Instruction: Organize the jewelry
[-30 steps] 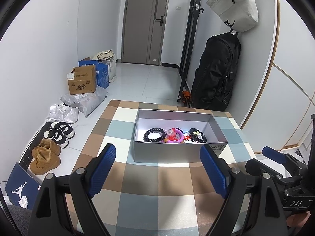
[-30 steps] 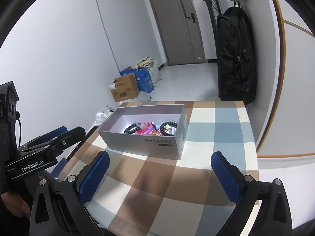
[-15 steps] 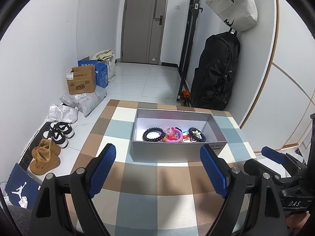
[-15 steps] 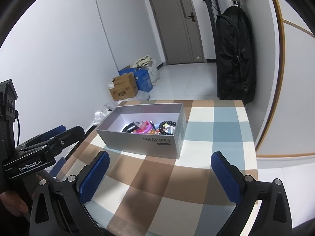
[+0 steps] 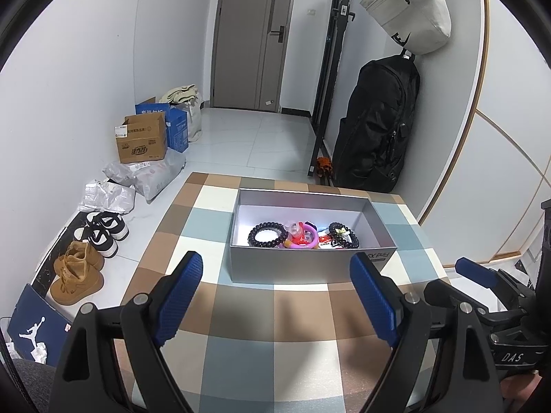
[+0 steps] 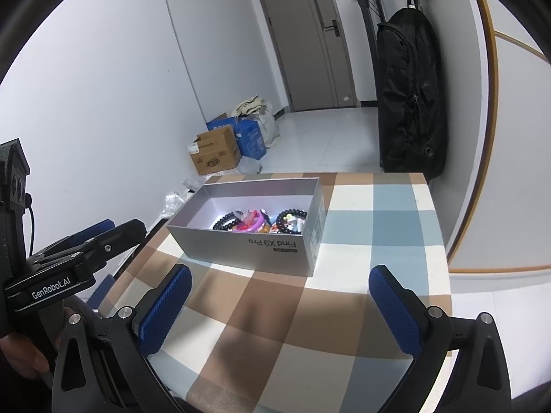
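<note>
1. Your left gripper (image 5: 277,301) stands wide open and holds nothing; your right gripper (image 6: 280,306) is equally spread and empty. Both hang above the near part of the checkered worktop (image 5: 241,354).
2. Straight ahead of your left gripper, between its two blue pads, sits the open grey box (image 5: 303,268). For your right gripper the box (image 6: 255,251) lies ahead and slightly left.
3. The jewelry is inside the box: a black bead bracelet (image 5: 268,235) on the left, a purple ring (image 5: 308,241) in the middle with pink and red pieces, and another dark bracelet (image 5: 341,235) on the right.
4. The box's near wall stands between each gripper and the jewelry. Only bare worktop lies between your grippers and the box.
5. Well beyond, a black backpack (image 5: 375,130) leans on the wall ahead-right; a cardboard carton (image 5: 141,143) and shoes (image 5: 77,268) sit on the floor to the left.
6. Compared with a second ago, the box looks marginally farther from the left gripper; both grippers remain as widely spread.
</note>
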`<state>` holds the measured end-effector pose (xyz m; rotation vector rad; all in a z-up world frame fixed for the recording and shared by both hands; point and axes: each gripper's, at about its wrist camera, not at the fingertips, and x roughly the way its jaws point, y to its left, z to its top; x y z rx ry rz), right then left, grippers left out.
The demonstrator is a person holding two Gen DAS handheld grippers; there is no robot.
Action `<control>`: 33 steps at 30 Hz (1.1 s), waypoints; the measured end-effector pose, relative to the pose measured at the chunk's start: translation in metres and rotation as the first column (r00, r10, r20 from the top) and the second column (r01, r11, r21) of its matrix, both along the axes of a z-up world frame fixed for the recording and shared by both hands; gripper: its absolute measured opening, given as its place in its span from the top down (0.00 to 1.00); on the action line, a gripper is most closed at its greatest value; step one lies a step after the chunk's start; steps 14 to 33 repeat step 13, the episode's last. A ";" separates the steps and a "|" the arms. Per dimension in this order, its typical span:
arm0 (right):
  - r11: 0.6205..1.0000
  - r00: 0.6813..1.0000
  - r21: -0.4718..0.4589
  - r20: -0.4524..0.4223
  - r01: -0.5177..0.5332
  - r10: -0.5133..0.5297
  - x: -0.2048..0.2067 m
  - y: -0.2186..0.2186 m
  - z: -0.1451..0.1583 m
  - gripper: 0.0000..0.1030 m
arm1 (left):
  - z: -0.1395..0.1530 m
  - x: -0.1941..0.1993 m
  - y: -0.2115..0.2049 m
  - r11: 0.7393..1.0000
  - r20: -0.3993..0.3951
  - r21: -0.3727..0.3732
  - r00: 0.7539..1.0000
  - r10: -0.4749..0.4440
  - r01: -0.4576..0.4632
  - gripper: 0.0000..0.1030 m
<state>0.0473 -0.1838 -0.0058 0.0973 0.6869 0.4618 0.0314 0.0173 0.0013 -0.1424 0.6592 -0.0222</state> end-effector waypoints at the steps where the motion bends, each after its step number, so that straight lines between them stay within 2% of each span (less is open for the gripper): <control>1: 1.000 1.000 0.000 0.000 0.000 0.000 0.000 0.000 0.000 0.00 | 0.000 0.000 0.000 1.000 0.001 0.002 1.000 0.000 0.000 0.18; 13: 1.000 1.000 -0.005 -0.005 0.001 -0.001 0.000 0.001 -0.001 0.00 | 0.003 -0.003 0.000 1.000 0.032 -0.001 0.999 -0.002 0.002 0.18; 33: 1.000 1.000 -0.005 -0.005 0.001 -0.001 0.000 0.001 -0.001 0.00 | 0.003 -0.003 0.000 1.000 0.032 -0.001 0.999 -0.002 0.002 0.18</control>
